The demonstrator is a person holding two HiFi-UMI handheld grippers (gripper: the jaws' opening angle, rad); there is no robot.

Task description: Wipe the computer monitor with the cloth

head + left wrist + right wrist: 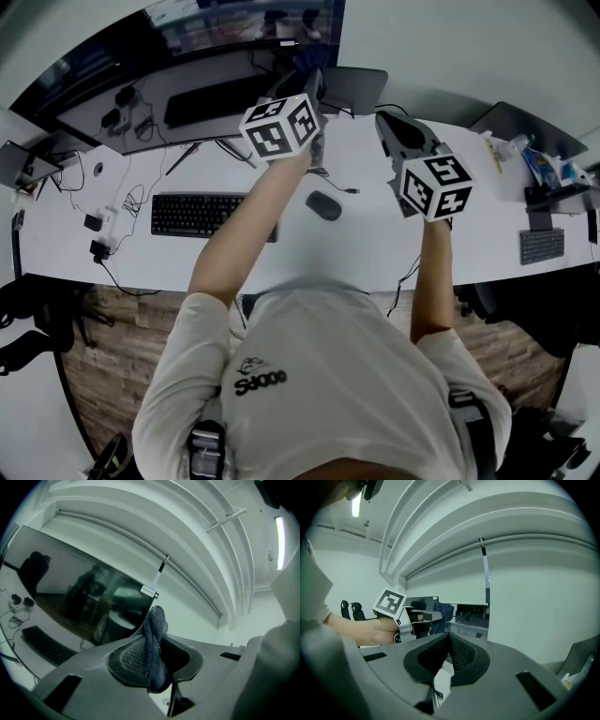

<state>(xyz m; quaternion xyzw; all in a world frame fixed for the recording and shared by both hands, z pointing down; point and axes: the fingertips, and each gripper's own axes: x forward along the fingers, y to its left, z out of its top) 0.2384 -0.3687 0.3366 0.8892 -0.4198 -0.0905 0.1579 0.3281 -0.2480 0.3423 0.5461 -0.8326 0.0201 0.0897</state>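
Left gripper (154,651) with cloth (155,620) — monitor (70,581) beyond

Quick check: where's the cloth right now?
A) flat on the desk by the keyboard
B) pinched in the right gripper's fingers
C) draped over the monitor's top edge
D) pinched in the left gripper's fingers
D: the left gripper view shows the dark blue cloth clamped between the fingers of the left gripper, while the fingers of the right gripper are closed on nothing.

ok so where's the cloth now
Left gripper view: the dark blue cloth is clamped in the left gripper, raised by the right edge of the black monitor.
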